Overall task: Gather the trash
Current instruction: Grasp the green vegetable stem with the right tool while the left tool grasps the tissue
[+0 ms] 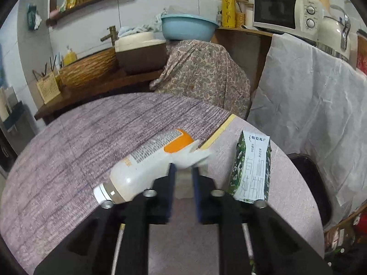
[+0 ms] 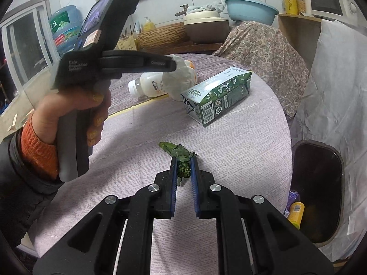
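Wilted greens [image 2: 182, 160] pinched between my right gripper [image 2: 183, 167] fingers, low over table [image 2: 240, 151]. Left gripper [image 1: 183, 171] clamps crumpled white wrapper [image 1: 195, 158] beside bottle [image 1: 146, 162]. Milk carton [image 2: 218, 96] lies nearby.

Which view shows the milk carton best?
Right wrist. The milk carton lies on its side on the table, unobstructed, with barcode end and printed side both visible. In the left wrist view the carton appears end-on and foreshortened, its lower edge cut off by the left tool.
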A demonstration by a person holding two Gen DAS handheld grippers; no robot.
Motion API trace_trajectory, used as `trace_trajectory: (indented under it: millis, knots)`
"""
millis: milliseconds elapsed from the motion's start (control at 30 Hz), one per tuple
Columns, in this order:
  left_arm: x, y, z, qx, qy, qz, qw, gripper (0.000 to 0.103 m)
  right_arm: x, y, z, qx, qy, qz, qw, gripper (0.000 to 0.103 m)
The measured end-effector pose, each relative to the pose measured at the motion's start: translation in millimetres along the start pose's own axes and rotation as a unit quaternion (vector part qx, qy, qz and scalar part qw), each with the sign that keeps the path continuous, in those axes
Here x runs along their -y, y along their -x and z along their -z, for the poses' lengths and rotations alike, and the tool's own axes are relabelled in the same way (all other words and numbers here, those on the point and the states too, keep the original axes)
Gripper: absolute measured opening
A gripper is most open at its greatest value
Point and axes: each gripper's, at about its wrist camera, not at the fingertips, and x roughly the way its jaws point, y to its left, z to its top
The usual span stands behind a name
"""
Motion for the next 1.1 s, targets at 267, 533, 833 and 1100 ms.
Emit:
trace_trajectory:
  millis: [267, 533, 833, 1100]
  knots:
    - [-14, 41, 25, 0.026, 0.027, 0.034, 0.9987, 0.002, 2, 7, 3, 0.015, -0.008, -0.003, 1.000, 0.012]
    - [-17, 46, 20, 0.055, -0.003, 0.014, 0.9984, 0.045, 4, 5, 6, 0.014, -0.017, -0.008, 1.000, 0.012]
    - [7, -2, -8, 0.042, -0.045, -0.017, 0.9980, 0.060, 9, 2, 11, 0.006, -0.027, -0.006, 1.000, 0.012]
    - [-2, 3, 2, 0.026, -0.019, 0.028, 0.9991, 0.008, 13, 3, 12, 0.008, -0.034, -0.003, 0.999, 0.012]
